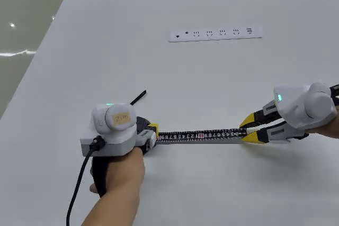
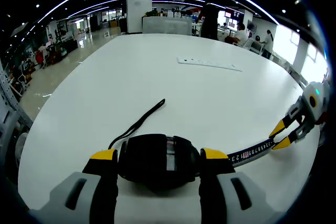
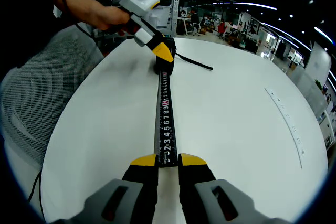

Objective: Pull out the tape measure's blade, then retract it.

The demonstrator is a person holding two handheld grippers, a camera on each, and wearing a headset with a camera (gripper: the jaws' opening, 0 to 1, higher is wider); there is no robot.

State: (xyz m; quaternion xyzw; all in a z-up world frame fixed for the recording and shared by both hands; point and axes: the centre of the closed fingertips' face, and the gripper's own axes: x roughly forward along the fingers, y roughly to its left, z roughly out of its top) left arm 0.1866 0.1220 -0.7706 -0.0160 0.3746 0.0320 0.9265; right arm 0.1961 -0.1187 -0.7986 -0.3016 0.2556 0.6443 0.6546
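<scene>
The left tongs [image 2: 159,156] are closed on the black case of the tape measure [image 2: 157,167], one yellow-tipped jaw on each side, with the case resting on the white desk [image 1: 212,78]. The right tongs [image 3: 168,160] are drawn narrow and pinch the free end of the blade [image 3: 166,119]. The blade is stretched in a straight line between the two tools, low over the desk, numbered face up. The pull-out is judged to be partly or fully made; retraction is not yet done.

Risks noted:
- The hold on the blade end is slim. If it slips while the blade is under spring tension, the blade is expected to whip back into the case uncontrolled.
- If the right tongs are moved inward faster than the spring takes up slack, the blade could buckle or kink.
- If the left tongs loosen, the rounded case could roll or twist between the jaws and be dragged along the desk.

Surroundings:
- A black strap [image 1: 138,97] trails from the case onto the desk behind it, apart from the blade's line; no snag is foreseen.
- A white power strip [image 1: 215,33] lies well apart on the far side.
- A black cable [image 1: 79,183] hangs from the left tool toward the person, away from the blade.
- Nothing is seen standing in the retraction path.
</scene>
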